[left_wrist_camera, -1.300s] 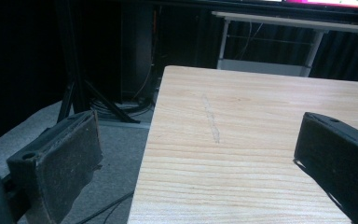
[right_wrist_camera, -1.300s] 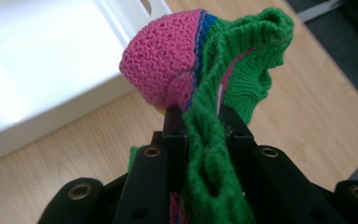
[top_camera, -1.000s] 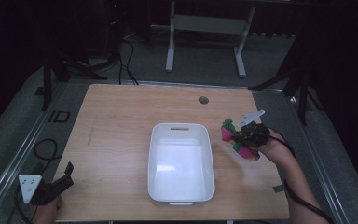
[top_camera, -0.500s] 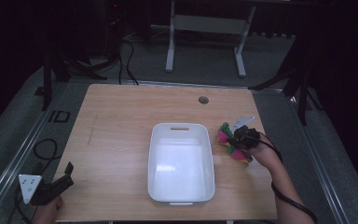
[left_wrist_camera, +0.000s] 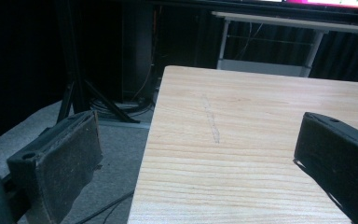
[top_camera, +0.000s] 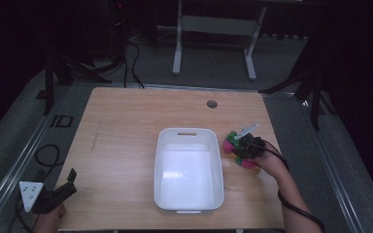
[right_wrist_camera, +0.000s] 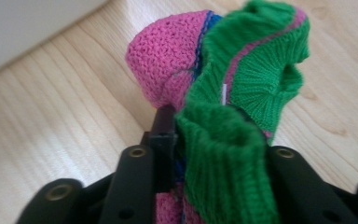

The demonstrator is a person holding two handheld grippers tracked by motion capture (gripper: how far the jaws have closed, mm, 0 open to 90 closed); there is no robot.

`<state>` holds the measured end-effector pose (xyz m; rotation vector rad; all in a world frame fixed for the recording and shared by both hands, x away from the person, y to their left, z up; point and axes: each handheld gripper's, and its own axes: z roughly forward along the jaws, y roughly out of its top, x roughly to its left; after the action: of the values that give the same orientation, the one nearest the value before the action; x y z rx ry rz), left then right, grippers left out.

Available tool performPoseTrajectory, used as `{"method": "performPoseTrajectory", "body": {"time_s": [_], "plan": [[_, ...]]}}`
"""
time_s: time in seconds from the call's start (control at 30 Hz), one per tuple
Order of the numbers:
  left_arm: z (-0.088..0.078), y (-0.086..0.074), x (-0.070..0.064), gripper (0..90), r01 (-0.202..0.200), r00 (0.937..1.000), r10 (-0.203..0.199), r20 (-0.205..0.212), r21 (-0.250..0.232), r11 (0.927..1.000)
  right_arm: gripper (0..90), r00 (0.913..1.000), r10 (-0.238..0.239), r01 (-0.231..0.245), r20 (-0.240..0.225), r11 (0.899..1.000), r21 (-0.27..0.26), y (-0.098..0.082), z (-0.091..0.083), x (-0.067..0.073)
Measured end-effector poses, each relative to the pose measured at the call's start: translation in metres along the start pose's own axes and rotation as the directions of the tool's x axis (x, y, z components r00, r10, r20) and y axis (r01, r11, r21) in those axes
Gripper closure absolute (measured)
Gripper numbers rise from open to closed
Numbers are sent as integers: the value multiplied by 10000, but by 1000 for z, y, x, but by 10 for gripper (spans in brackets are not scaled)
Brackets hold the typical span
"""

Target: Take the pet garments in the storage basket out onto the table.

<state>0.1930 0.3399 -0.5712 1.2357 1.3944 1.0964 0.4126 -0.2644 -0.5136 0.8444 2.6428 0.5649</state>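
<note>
A pink and green knitted sock lies bunched on the wooden table, just right of a white tub. My right gripper is low over the table. Its jaws have just been opening a little, but the sock still fills the gap and touches both, with the green cuff draped over one jaw. My left gripper hangs at the table's near left corner. It stands wide open with nothing between its fingers.
The tub is empty and sits mid-table with its handle slot at the far end. A round cable hole is near the far edge. Stands and cables cover the dark floor beyond the table.
My right gripper has come down and toward the tub's right wall with the sock, which now rests on the table. The left gripper has stayed where it was.
</note>
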Motion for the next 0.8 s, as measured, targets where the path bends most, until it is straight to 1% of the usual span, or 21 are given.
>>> {"method": "performPoseTrajectory", "body": {"time_s": [0.03,0.07,0.1,0.13,0.17,0.2,0.23,0.33,0.37,0.4,0.43,0.5,0.53,0.57,0.67,0.7,0.73,0.8], "plan": [[0,0,0,12,-2,10000,2,-8,4,10000,606,10000,7,-7,1,10000,-73,1,-8,-1],[0,0,0,12,-7,10000,7,-11,2,10000,594,10000,16,-16,5,10000,-86,1,-12,-1],[0,0,0,12,-7,10000,7,-11,2,10000,594,10000,16,-16,5,10000,-86,1,-12,-1],[0,0,0,12,-10,10000,10,-13,4,10000,557,10000,-38,37,-62,9998,-184,1,-20,-2],[0,0,0,12,-13,10000,13,-10,4,10000,557,10000,-38,37,-62,9998,-184,1,-20,-2],[0,0,0,12,-26,10000,26,-22,5,10000,537,9999,37,-40,-100,9994,-342,2,-29,-4],[0,0,0,12,-24,10000,24,-22,2,10000,526,9999,54,-59,-118,9992,-407,2,-33,-4],[0,0,0,12,-23,10000,23,-30,-4,10000,466,10000,93,-93,-5,9981,-604,1,-45,-4],[0,0,0,12,-25,10000,25,-29,-4,10000,466,10000,93,-93,-5,9981,-604,1,-45,-4],[0,0,0,12,-27,10000,27,-27,-7,10000,426,9999,159,-156,33,9958,-897,-1,-53,-3],[0,0,0,12,-23,10000,23,-27,-3,10000,406,9996,245,-233,104,9942,-1048,-2,-57,-3],[0,0,0,12,-3,10000,3,-25,-6,10000,399,9995,289,-271,146,9932,-1133,-4,-60,-3],[0,0,0,11,-19,10000,19,-24,0,10000,388,9992,365,-342,164,9914,-1267,-6,-64,-2],[0,0,0,12,-22,10000,22,-24,1,10000,374,9982,566,-530,190,9865,-1551,-11,-72,-1],[0,0,0,12,-24,10000,24,-21,0,10000,353,9960,833,-756,319,9780,-1942,-24,-82,0],[0,0,0,12,-20,10000,20,-27,1,10000,353,9960,833,-756,319,9780,-1942,-24,-82,0],[0,0,0,12,-25,10000,25,-22,-5,10000,350,9950,937,-849,344,9754,-2037,-27,-83,1],[0,0,0,12,-24,10000,24,-21,-2,10000,333,9904,1324,-1198,390,9649,-2335,-39,-88,1]]}}
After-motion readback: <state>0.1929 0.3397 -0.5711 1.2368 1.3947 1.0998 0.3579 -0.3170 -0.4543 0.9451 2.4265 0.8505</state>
